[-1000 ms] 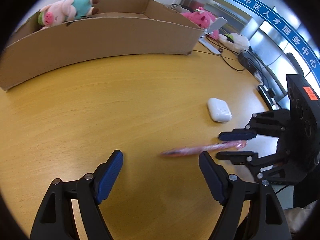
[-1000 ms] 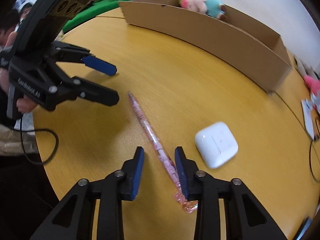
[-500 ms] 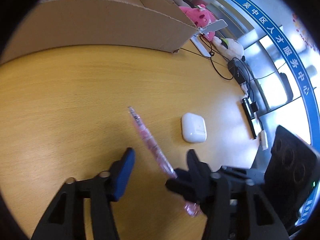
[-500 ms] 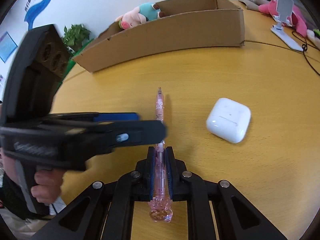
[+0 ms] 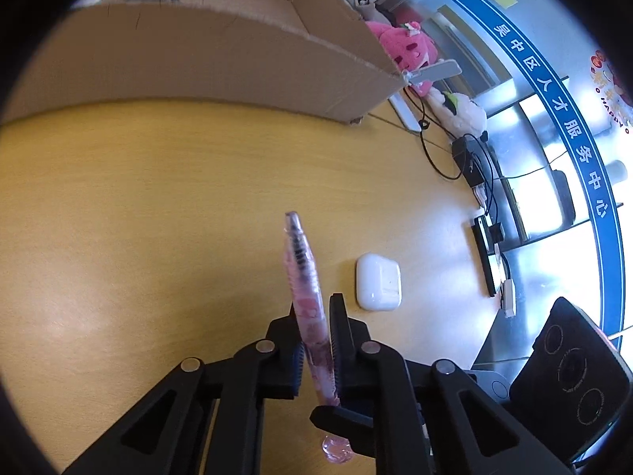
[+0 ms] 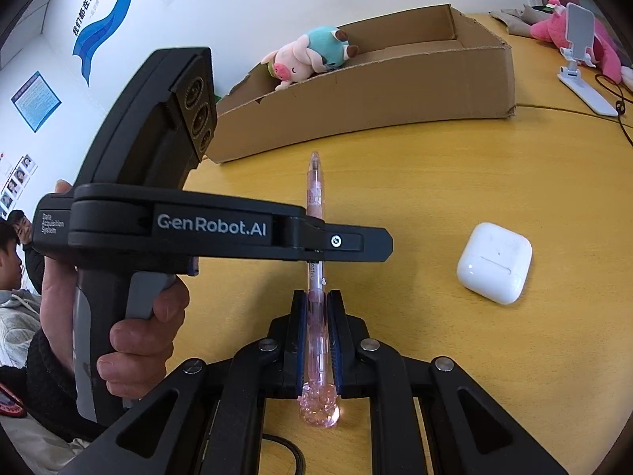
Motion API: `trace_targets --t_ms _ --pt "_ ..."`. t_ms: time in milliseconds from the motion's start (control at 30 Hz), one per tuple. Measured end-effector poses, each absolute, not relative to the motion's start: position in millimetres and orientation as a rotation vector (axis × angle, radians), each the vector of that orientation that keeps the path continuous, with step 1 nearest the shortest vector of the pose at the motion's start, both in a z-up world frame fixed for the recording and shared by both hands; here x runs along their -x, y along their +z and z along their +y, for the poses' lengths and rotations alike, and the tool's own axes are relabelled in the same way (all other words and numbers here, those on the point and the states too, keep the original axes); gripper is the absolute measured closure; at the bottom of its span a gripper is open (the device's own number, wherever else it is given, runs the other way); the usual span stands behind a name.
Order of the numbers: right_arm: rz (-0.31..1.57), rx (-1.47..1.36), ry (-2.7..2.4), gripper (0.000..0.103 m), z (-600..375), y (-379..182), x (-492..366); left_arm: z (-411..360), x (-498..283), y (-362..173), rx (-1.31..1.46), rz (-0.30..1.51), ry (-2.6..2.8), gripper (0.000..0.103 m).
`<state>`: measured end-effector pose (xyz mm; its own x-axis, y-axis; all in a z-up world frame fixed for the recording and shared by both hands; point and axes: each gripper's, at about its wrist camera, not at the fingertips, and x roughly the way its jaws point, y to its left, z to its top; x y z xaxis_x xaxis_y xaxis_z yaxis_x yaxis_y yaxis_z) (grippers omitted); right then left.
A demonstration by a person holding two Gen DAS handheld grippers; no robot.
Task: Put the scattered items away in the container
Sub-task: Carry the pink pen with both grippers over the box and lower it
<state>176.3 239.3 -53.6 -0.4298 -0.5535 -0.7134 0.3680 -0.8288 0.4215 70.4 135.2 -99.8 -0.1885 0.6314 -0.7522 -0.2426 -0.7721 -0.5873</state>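
A pink transparent pen (image 5: 304,277) (image 6: 315,198) is held above the yellow table, tip pointing toward the cardboard box (image 5: 205,59) (image 6: 395,95). My left gripper (image 5: 316,312) is shut on the pen's middle; it also shows in the right wrist view (image 6: 316,253), crossing from the left. My right gripper (image 6: 318,297) is shut on the pen's rear part, near its bulbous end. A white earbud case (image 5: 378,287) (image 6: 494,263) lies on the table to the right. A plush pig (image 6: 308,59) lies in the box.
A pink plush toy (image 5: 399,45), a white phone stand (image 6: 577,63), cables and a black adapter (image 5: 470,162) lie at the table's far right. The table edge curves close on the right. People sit at the left (image 6: 16,245).
My right gripper shut on the pen and lifted it. My left gripper came across and shut on the pen's middle; both now hold it.
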Motion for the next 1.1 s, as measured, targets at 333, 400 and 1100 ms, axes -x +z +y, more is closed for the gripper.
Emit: trace_targets --t_ms 333,400,1100 --pt "-0.295 -1.144 -2.26 0.092 233.1 -14.0 -153.0 138.7 -43.2 -41.9 1.416 -0.373 2.073 0.095" --pt "-0.29 -1.116 -2.264 0.092 232.8 -1.7 -142.7 141.8 -32.3 -24.3 1.382 -0.335 2.097 0.095" --pt "-0.326 -1.134 -2.152 0.092 232.5 78.6 75.8 140.8 145.0 49.6 1.269 -0.171 2.193 0.095"
